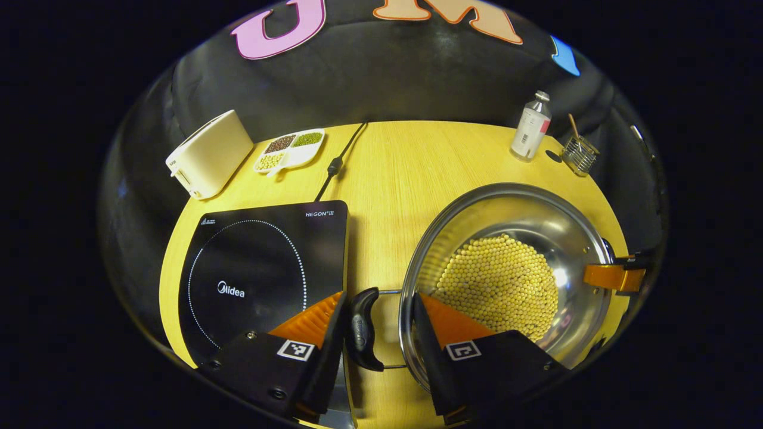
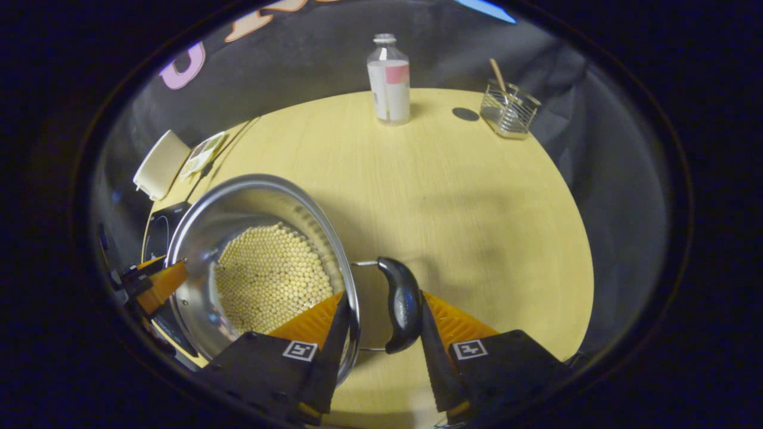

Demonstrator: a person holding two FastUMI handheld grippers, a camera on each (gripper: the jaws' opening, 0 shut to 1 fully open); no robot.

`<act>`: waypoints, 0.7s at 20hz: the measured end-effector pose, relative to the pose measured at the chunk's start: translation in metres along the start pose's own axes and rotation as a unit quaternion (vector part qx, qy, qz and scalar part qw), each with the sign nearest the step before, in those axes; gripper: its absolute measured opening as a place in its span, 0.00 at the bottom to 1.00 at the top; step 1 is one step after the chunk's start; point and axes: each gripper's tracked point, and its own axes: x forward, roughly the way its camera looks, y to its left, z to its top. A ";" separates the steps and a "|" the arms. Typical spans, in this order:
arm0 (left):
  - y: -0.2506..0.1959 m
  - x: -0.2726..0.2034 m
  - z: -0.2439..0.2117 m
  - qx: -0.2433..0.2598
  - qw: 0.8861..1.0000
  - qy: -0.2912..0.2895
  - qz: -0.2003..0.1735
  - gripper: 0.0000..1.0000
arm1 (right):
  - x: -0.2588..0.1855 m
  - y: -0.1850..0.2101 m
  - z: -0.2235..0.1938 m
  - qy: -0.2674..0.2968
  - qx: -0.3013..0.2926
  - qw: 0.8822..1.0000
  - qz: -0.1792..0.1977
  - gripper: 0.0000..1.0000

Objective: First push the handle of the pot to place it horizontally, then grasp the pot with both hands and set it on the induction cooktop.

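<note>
A steel pot (image 1: 536,214) holding yellow beans (image 1: 501,286) stands on the wooden table, right of the black induction cooktop (image 1: 262,268). Its near black side handle (image 1: 362,328) lies level, and my left gripper (image 1: 380,325) is clamped over it, one finger outside the handle and the other inside the pot wall. At the pot's far rim is my right gripper (image 1: 614,277). In the right gripper view the pot (image 2: 238,202) is at left; my right gripper (image 2: 381,325) holds the other black handle (image 2: 403,304) and the rim the same way. The left gripper (image 2: 152,283) is at the opposite rim.
A white box-shaped appliance (image 1: 208,154) and a divided dish of beans (image 1: 290,149) stand at the back left, with the cooktop's cable (image 1: 337,164) beside them. A bottle (image 1: 530,126) and a wire basket (image 1: 579,154) stand at the back right. The table's round edge is close.
</note>
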 end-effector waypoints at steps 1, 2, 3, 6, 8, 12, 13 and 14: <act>0.000 0.001 0.000 0.001 1.000 -0.001 0.004 0.66 | 0.000 0.001 -0.002 -0.005 -0.002 1.000 -0.002 0.63; -0.001 0.001 0.002 0.000 1.000 -0.002 0.006 0.66 | 0.000 0.000 -0.002 -0.010 -0.003 1.000 -0.004 0.63; -0.001 0.001 0.002 0.001 1.000 0.000 0.006 0.66 | -0.002 0.000 -0.001 -0.010 -0.004 1.000 -0.006 0.63; -0.001 0.001 -0.001 -0.007 1.000 0.015 0.002 0.66 | -0.005 -0.001 0.000 -0.014 0.009 1.000 -0.001 0.53; -0.005 -0.001 -0.003 -0.021 0.999 0.024 -0.005 0.67 | -0.004 -0.002 0.001 -0.021 0.008 1.000 -0.004 0.48; -0.008 -0.018 -0.001 -0.030 0.999 0.024 -0.014 0.59 | -0.027 -0.005 0.005 -0.030 0.008 0.999 -0.007 0.43; -0.006 -0.024 0.001 -0.027 0.999 0.023 -0.017 0.59 | -0.032 -0.004 0.006 -0.035 0.007 0.999 -0.003 0.43; -0.004 -0.030 0.003 -0.025 0.999 0.026 -0.020 0.59 | -0.037 -0.002 0.008 -0.037 0.007 0.999 0.000 0.49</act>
